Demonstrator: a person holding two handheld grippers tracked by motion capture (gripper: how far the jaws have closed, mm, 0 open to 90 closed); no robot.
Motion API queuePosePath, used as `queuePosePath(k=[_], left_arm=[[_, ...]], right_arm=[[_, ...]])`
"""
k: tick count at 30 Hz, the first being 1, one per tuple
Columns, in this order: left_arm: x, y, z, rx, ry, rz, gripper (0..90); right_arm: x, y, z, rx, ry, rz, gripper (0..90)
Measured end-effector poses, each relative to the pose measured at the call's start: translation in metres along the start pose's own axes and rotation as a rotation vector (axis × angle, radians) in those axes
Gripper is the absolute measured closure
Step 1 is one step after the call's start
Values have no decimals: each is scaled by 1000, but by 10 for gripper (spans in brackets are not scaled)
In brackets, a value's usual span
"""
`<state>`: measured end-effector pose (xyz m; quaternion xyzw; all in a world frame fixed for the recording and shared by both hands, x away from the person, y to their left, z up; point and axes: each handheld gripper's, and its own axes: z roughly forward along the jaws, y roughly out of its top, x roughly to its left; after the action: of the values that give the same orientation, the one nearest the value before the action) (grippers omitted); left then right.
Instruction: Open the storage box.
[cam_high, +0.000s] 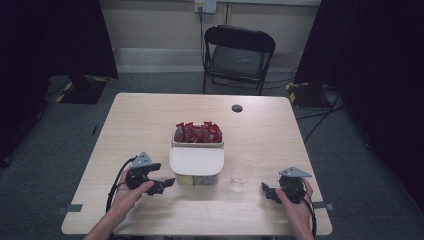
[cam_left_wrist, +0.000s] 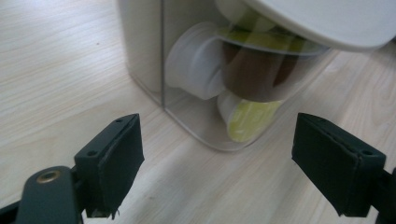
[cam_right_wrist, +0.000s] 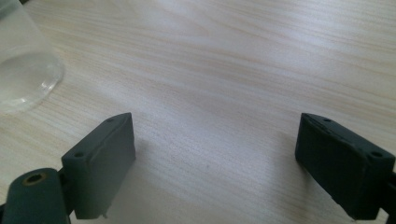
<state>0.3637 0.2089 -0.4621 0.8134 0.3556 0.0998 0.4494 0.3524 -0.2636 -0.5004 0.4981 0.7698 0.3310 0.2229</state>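
Pale wood-grain table (cam_high: 145, 115), set on grey carpet before a folding chair (cam_high: 239, 55), serves as the working surface. At its centre stands a clear two-compartment container (cam_high: 196, 154): the far compartment is open and filled with red sachets (cam_high: 198, 132), while the near compartment is covered by a white lid (cam_high: 196, 160) and is seen, in the left gripper view, to hold small capsules (cam_left_wrist: 243, 81) with white, brown and yellow parts, stacked on their sides. A clear plastic cup (cam_high: 240, 176) is placed upright just beside the container, on its right, presumably so that contents can be transferred into it.

The left gripper (cam_high: 162, 184) is held low at the container's near-left corner, jaws spread wide and empty, with the capsule compartment framed between them; this alignment suggests an approach to the container or its lid. The right gripper (cam_high: 266, 191) is rested near the table's front edge, to the right of the cup and apart from it, jaws likewise spread and holding nothing; in the right gripper view the cup's base (cam_right_wrist: 23, 79) is seen off to one side of the jaws rather than between them, so a grasp of it is judged not yet prepared.
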Motion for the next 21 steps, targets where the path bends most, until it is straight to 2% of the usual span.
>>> queuePosePath(k=[3,10,21], left_arm=[[-2,3,3,-1,-5,7,161],[-2,10,6,-13,13,13,164],[-5,14,8,-40,-15,2,154]], right_arm=[[0,0,0,0,0,0,116],[0,0,0,0,0,1,116],[0,0,0,0,0,1,115]])
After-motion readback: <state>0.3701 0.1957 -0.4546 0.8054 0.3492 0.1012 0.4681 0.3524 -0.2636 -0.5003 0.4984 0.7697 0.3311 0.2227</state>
